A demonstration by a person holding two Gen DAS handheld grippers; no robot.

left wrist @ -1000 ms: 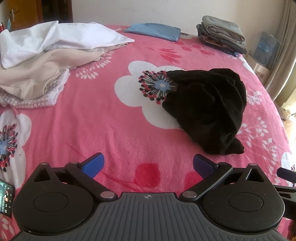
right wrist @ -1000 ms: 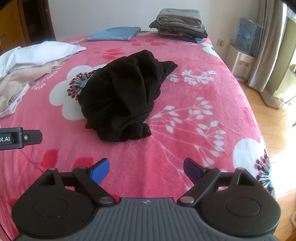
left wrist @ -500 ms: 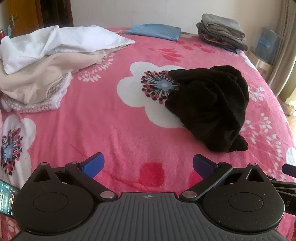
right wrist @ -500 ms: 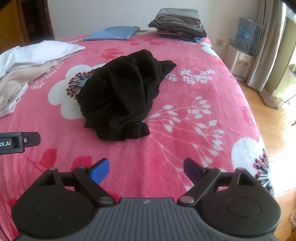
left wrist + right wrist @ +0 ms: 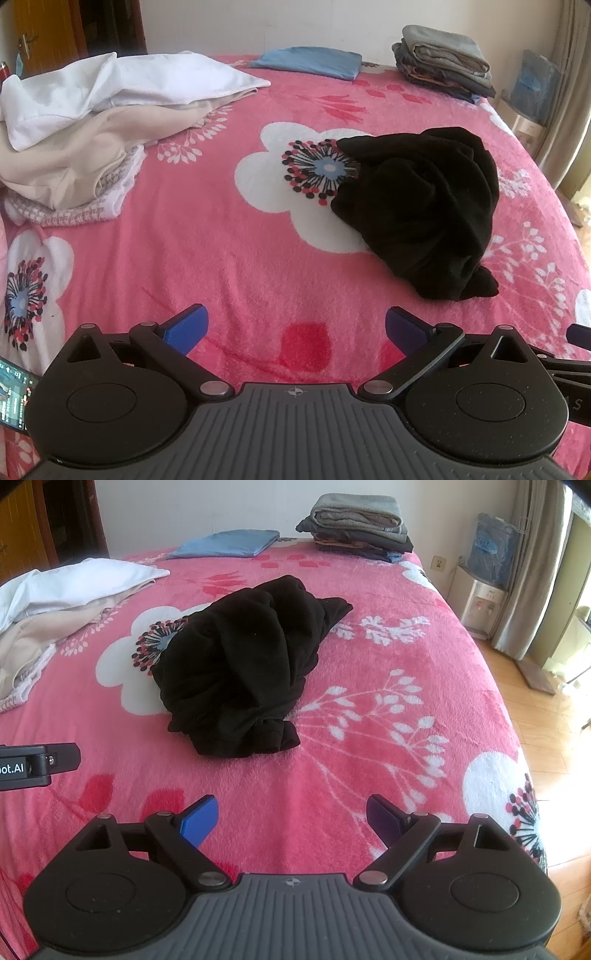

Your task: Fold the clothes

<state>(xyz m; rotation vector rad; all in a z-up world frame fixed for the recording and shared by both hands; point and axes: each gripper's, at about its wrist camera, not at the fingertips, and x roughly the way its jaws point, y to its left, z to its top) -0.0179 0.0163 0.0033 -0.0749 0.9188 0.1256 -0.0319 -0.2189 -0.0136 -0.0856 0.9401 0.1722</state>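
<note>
Black garment lies crumpled; both hand-held grippers spread; phone in left view only.

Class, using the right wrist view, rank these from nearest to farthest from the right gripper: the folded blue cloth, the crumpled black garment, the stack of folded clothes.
1. Crumpled black garment, mid-bed, just ahead.
2. Folded blue cloth and stack of folded clothes, both at the far edge, cloth left, stack right: too close to call.
</note>
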